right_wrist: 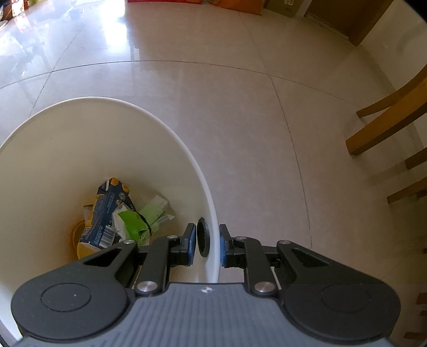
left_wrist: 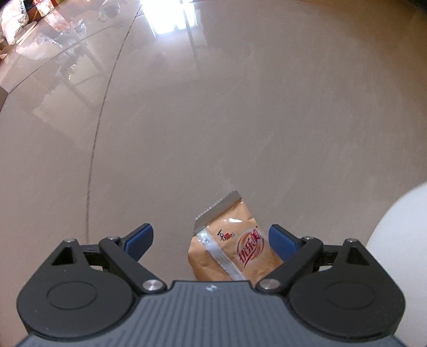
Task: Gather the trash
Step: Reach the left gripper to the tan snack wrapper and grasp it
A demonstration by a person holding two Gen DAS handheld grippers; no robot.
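1. Picking up: left gripper (left_wrist: 210,241) fingers spread wide around crinkled orange foil drink sachet (left_wrist: 234,252) on glossy beige tiled floor (left_wrist: 213,120).
2. Right gripper (right_wrist: 207,245) fingers clamped on white plastic bin (right_wrist: 170,138) rim.
3. Next, probably: close, lift, drop into bin.

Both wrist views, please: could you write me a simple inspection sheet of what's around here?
Surface: glossy beige tiled floor, with window glare.
Job's things: orange snack wrapper lying on the floor; white bin holding a dark carton and green packaging.
Clutter: white bags and boxes at the far left edge of the left view.
Grippers: left gripper open, wrapper between its fingers, nearer the right one; right gripper closed on the bin's rim.
Cables: nothing seen.
Surroundings: wooden chair legs, cardboard boxes by the far wall.
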